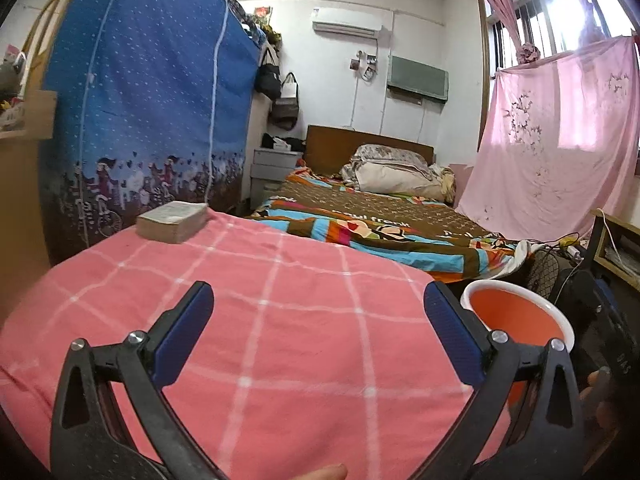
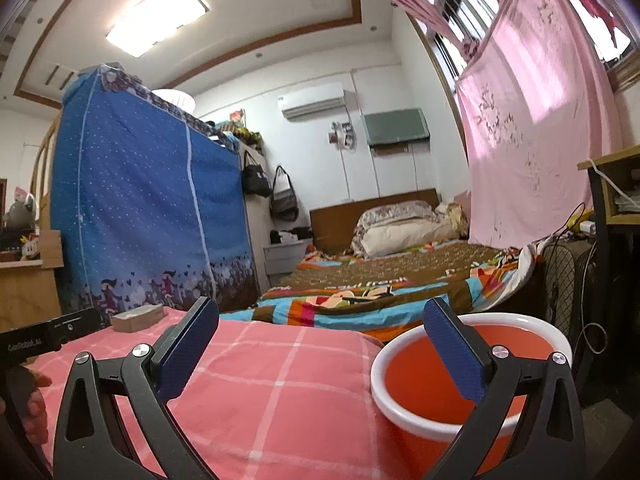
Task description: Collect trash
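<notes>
The left gripper (image 1: 318, 312), a black two-finger claw with blue textured pads, hangs over a pink cloth with a white check pattern (image 1: 280, 312), its fingers spread wide with nothing between them. The right gripper (image 2: 320, 328), of the same build, is likewise spread wide and holds nothing; its left finger sits over the pink checked cloth (image 2: 260, 392) and its right finger lies in front of the mouth of a round orange bin with a thick white rim (image 2: 404, 412). In the left wrist view that orange bin (image 1: 516, 312) stands just beside the right edge of the cloth-covered surface, lower than its top. No loose trash can be made out on the cloth in either view. A thick tan block like a stack of paper (image 1: 172, 222) rests on the far left corner of the cloth. Beyond it stand a tall blue fabric wardrobe (image 1: 152, 100) and a bed with a colourful patterned cover (image 1: 380, 220).
</notes>
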Motion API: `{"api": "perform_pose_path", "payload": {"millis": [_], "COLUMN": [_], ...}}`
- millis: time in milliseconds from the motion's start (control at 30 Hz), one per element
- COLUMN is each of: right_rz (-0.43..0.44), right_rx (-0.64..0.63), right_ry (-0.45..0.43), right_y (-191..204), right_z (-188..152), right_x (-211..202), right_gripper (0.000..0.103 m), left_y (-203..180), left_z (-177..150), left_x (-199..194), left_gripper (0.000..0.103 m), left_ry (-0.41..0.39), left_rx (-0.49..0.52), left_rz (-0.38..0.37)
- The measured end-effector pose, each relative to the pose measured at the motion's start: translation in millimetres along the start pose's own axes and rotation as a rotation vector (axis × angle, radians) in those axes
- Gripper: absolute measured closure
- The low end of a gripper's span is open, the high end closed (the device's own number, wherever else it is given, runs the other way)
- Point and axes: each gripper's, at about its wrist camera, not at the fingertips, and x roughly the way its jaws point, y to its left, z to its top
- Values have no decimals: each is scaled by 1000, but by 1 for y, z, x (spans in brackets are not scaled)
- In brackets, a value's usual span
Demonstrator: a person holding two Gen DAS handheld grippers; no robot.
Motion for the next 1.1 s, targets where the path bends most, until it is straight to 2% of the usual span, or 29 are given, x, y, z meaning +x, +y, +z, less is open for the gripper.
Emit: {"api": "perform_pose_path", "payload": {"millis": [233,533,633,1100], "right_rz": [-17,-49,-53,-58], "right_rx": [-39,-60,-75,-86], "right_ry": [-20,67,78,83], "right_y": [17,32,35,33], "right_z": [-9,-32,-36,-41], "right_x": [-28,-49,-51,-48], "right_gripper": [0,0,0,0], "left_y": [16,27,27,21], "left_z": [-16,-39,-43,-51], "left_x": [-26,-42,-41,-43], "left_gripper": [0,0,0,0], "left_ry": [-42,-60,-46,-46], "left_rx": [44,79,80,113], "left_rz": [14,27,8,15]}}
